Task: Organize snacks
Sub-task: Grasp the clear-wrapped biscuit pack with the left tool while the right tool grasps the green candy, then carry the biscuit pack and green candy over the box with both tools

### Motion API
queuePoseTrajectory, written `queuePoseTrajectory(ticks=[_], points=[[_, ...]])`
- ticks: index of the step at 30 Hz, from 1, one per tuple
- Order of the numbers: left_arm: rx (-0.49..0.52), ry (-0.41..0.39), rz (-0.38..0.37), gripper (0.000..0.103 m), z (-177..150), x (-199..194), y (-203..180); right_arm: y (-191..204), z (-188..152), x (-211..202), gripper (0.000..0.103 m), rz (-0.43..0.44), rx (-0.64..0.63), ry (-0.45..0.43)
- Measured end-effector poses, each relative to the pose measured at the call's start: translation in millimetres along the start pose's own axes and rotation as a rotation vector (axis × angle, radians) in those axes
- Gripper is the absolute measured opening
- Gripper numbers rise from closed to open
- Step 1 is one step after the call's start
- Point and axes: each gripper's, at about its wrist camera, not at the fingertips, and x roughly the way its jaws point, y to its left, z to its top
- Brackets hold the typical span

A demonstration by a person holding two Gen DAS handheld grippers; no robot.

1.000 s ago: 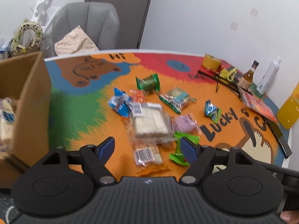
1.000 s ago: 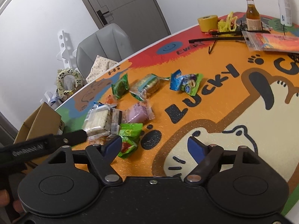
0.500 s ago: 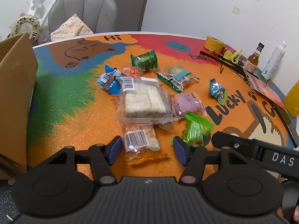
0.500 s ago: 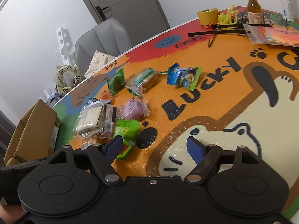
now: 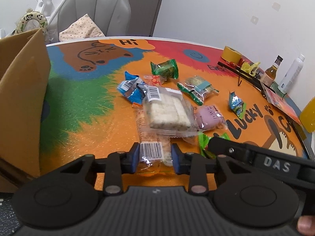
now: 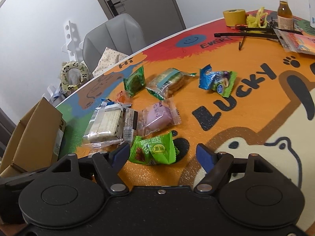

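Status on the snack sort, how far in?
Early. The cardboard box holds at least one pack. In hand: left gripper closed on the orange biscuit pack. Right gripper is open at the green candy pack. Eight or so snacks left on the table.

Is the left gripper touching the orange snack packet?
Touching. Left wrist view: the left gripper has both blue pads pressed against the orange snack packet.

Left gripper [image 5: 155,156]: matte black body with a ribbed centre panel, two round discs, silver pivot screws, and blue pads [image 5: 135,155] on black fingers. Right gripper [image 6: 163,154]: same black build, smooth centre, blue fingertips [image 6: 204,156]. White letters "DAS" mark a black bar at the left view's lower right; bare skin shows in that corner.
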Motion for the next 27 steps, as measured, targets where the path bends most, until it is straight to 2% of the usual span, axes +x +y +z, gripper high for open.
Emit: queuePoseTrajectory(ticks=[7, 10, 12, 14, 16, 17, 27], points=[[-0.009, -0.001, -0.005, 0.032, -2.4, -8.5, 9.1, 12.0, 0.3, 6.9, 0.075, -0.026, -0.041, -0.012], [-0.012, -0.002, -0.004, 0.032, -3.6, -12.2, 11.4, 15.4, -1.4, 7.6, 0.057, -0.041, -0.056, -0.024], [-0.012, -0.007, -0.002, 0.032, -4.1, -14.9, 12.2, 16.8, -2.6, 6.7, 0.053, -0.046, -0.058, -0.029], [-0.012, -0.014, -0.003, 0.032, -3.9, -17.9, 12.3, 14.6, -4.1, 2.8, 0.041, -0.032, -0.056, -0.036], [-0.013, -0.019, -0.001, 0.031, -4.3, -21.0, 12.5, 11.9, -5.4, -3.1, 0.034, -0.018, -0.049, -0.044], [-0.014, -0.021, -0.002, 0.031, -4.6, -22.3, 12.6, 10.3, -5.5, -5.3, 0.027, -0.014, -0.044, -0.044], [-0.026, -0.067, -0.001, 0.030, -4.7, -45.9, 17.4, 5.2, -12.6, -23.8, 0.024, 0.024, -0.006, -0.067]])
